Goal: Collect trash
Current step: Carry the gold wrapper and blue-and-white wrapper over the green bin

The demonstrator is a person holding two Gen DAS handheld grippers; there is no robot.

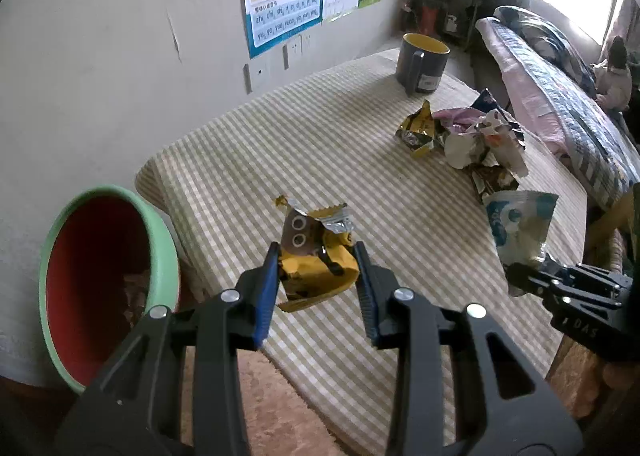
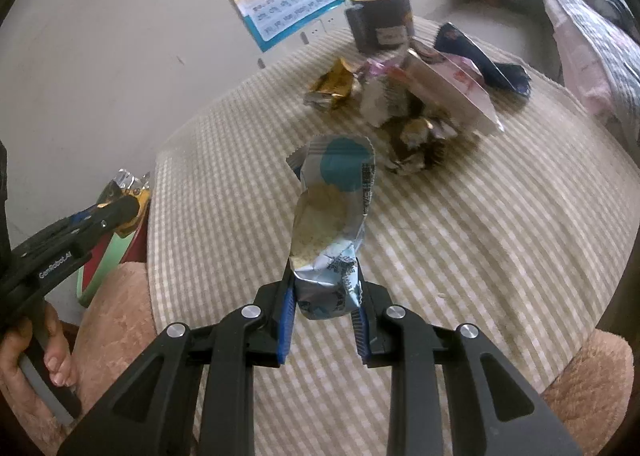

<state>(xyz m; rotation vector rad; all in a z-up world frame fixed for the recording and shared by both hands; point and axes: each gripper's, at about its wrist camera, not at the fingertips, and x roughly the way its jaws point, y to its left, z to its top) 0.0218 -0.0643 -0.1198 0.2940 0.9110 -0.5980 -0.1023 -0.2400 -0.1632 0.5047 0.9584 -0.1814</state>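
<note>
In the left wrist view, a yellow wrapper (image 1: 316, 256) is clamped between the blue-padded fingers of the left hand-held gripper (image 1: 318, 276), held above the near left corner of the bench (image 1: 280, 136), which is covered by a beige checked cloth. A green bin (image 1: 160, 256) with a red inside is seen at the lower left of the frame, just beside the bench's left edge and against the pale wall; its mouth is tilted toward the camera. A wide stretch of bare cloth is left between the gripper and the pile of wrappers (image 1: 472, 136) in the upper right of the frame. A dark mug (image 1: 422, 62) is stood behind the pile, near the far edge. A bed (image 1: 560, 96) with a quilt is seen beyond the bench's right edge.

In the right wrist view, a blue-and-white wrapper (image 2: 332, 224) is gripped at its lower end by the right hand-held gripper (image 2: 324, 296) and is held upright over the near middle of the bench. The left gripper is seen at the left edge of the frame, angled up and to the right, with the yellow wrapper carried over the bin's rim. The person's left hand (image 2: 24, 368) is wrapped around its handle at the lower left.
</note>
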